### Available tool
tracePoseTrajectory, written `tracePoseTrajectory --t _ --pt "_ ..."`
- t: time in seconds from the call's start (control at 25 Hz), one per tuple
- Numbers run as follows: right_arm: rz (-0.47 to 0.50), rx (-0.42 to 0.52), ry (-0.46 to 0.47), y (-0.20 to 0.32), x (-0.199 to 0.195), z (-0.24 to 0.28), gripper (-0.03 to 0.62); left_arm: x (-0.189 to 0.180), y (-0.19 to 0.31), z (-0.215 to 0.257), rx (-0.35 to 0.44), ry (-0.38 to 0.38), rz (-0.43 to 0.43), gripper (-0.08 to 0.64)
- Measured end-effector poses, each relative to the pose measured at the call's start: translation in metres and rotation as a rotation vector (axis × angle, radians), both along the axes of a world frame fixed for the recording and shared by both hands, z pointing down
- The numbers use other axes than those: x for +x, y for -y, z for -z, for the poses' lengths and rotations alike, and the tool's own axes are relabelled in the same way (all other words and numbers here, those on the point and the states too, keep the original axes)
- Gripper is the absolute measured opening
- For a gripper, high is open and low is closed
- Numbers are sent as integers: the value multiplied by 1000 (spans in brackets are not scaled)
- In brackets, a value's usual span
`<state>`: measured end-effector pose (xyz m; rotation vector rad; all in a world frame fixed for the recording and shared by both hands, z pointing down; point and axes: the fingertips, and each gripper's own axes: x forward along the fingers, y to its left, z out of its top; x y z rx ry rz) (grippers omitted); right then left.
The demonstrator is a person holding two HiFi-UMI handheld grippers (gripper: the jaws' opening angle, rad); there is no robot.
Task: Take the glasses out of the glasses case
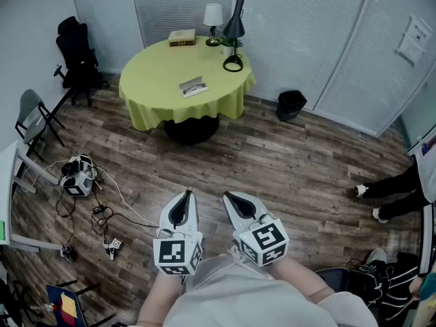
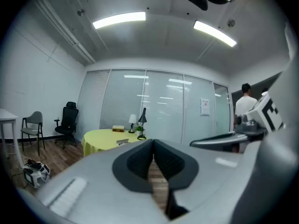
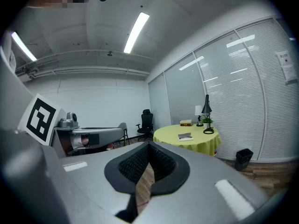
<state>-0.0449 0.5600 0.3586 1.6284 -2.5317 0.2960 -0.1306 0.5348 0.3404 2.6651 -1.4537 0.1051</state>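
The glasses case lies flat on a round table with a yellow cloth across the room. It also shows small in the left gripper view as the case, and in the right gripper view as the case. Whether it holds glasses cannot be told from here. My left gripper and right gripper are held side by side close to my body, far from the table. Both point towards it. The left gripper and the right gripper are each shut, pads touching, with nothing between them.
A book, a white lamp, a black desk lamp and a small plant stand at the table's far edge. A black office chair, a folding chair, floor cables with a device, a bin and a person's feet surround it.
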Motion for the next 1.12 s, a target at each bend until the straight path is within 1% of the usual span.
tracePoseTrajectory --t 0.24,0.48,0.68,0.8,0.88,1.12 --pt "3 -6 -6 2 3 -5 -2 4 3 -7 -14 -3 -2 8" --pt "-2 -58 25 -1 12 -15 -2 14 5 -11 -53 -3 3 8" --pt "6 -92 13 6 16 -31 -1 20 10 -22 -86 16 -2 8" --pt "4 -114 21 16 20 -40 0 22 24 -32 -111 17 1 8" --pt "-1 -118 18 28 24 -44 0 24 38 -35 -111 17 -1 8" --pt "-30 -141 -1 90 38 -57 0 33 103 -43 -122 9 -22 8"
